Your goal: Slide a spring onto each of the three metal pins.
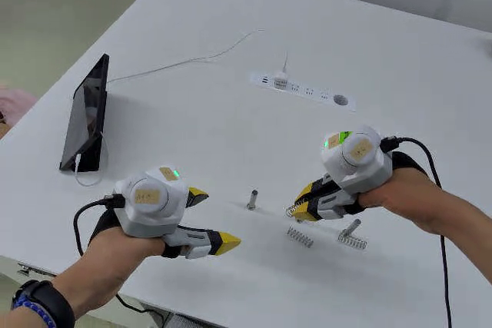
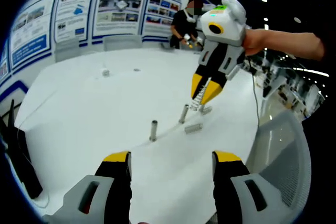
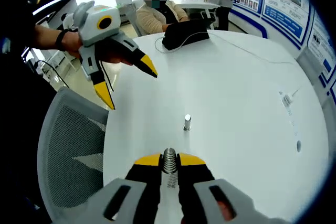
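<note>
Right gripper (image 3: 169,162) pinches a spring (image 3: 168,155), seemingly endwise; left gripper (image 2: 171,157) wide open

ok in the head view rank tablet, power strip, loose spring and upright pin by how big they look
1. tablet
2. power strip
3. loose spring and upright pin: near alike. The pin is seen from above, so I won't rank them.

Open worktop (image 1: 215,136) between my left hand-held gripper (image 1: 214,219) and right hand-held gripper (image 1: 296,209); upright pin (image 1: 252,200) stands mid-gap; loose spring (image 1: 300,236) lower right; tablet (image 1: 84,117) at left.
</note>
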Demonstrator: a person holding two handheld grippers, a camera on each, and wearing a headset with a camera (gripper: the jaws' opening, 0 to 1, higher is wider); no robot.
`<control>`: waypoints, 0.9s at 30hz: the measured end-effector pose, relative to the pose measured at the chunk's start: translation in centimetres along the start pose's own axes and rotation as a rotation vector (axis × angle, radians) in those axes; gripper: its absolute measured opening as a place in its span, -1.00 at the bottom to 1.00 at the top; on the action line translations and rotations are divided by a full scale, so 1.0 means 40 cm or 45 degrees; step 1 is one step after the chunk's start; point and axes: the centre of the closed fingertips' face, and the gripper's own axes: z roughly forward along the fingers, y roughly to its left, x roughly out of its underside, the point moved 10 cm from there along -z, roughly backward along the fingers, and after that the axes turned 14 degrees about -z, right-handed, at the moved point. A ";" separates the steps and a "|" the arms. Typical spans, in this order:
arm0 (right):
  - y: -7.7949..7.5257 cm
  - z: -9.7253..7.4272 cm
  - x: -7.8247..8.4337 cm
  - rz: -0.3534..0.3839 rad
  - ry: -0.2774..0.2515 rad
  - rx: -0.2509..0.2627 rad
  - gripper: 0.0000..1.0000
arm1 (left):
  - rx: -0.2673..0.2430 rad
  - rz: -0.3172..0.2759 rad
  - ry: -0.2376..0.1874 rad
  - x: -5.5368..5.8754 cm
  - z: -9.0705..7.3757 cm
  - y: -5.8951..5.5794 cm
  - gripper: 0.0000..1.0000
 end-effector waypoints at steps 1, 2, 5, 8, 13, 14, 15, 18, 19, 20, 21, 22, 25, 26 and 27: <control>-0.005 0.002 -0.002 -0.002 0.002 -0.001 -0.75 | -0.001 -0.003 -0.001 0.000 0.000 0.001 0.27; -0.014 0.007 -0.005 -0.006 0.005 -0.004 -0.75 | -0.003 -0.006 -0.002 0.001 0.000 0.001 0.27; -0.031 0.018 -0.012 -0.019 0.015 -0.009 -0.75 | -0.004 -0.014 -0.001 0.004 0.000 0.003 0.28; -0.045 0.029 -0.021 -0.032 0.022 -0.010 -0.75 | -0.009 -0.027 -0.003 0.007 0.001 0.006 0.29; -0.067 0.048 -0.034 -0.045 0.022 -0.020 -0.75 | -0.019 -0.039 -0.007 0.010 -0.002 0.013 0.33; -0.072 0.053 -0.037 -0.047 0.023 -0.023 -0.75 | -0.022 -0.039 -0.007 0.010 -0.005 0.015 0.34; -0.074 0.057 -0.039 -0.049 0.024 -0.025 -0.75 | -0.024 -0.040 -0.007 0.010 -0.006 0.017 0.34; -0.082 0.070 -0.044 -0.061 0.027 -0.031 -0.75 | -0.028 -0.044 -0.008 0.011 -0.013 0.025 0.35; -0.084 0.073 -0.047 -0.063 0.026 -0.033 -0.75 | -0.029 -0.045 -0.008 0.011 -0.015 0.027 0.35; -0.086 0.077 -0.051 -0.066 0.025 -0.037 -0.75 | -0.030 -0.048 -0.009 0.012 -0.017 0.030 0.35; -0.087 0.081 -0.053 -0.071 0.025 -0.039 -0.75 | -0.030 -0.051 -0.010 0.012 -0.018 0.031 0.35; -0.090 0.086 -0.056 -0.078 0.026 -0.041 -0.75 | -0.033 -0.055 -0.009 0.013 -0.020 0.033 0.36; -0.092 0.095 -0.063 -0.091 0.033 -0.048 -0.75 | -0.037 -0.059 -0.009 0.014 -0.024 0.037 0.36; -0.094 0.097 -0.065 -0.093 0.034 -0.049 -0.75 | -0.036 -0.062 -0.011 0.014 -0.026 0.039 0.36; -0.095 0.099 -0.070 -0.097 0.035 -0.051 -0.75 | -0.038 -0.063 -0.013 0.014 -0.027 0.040 0.36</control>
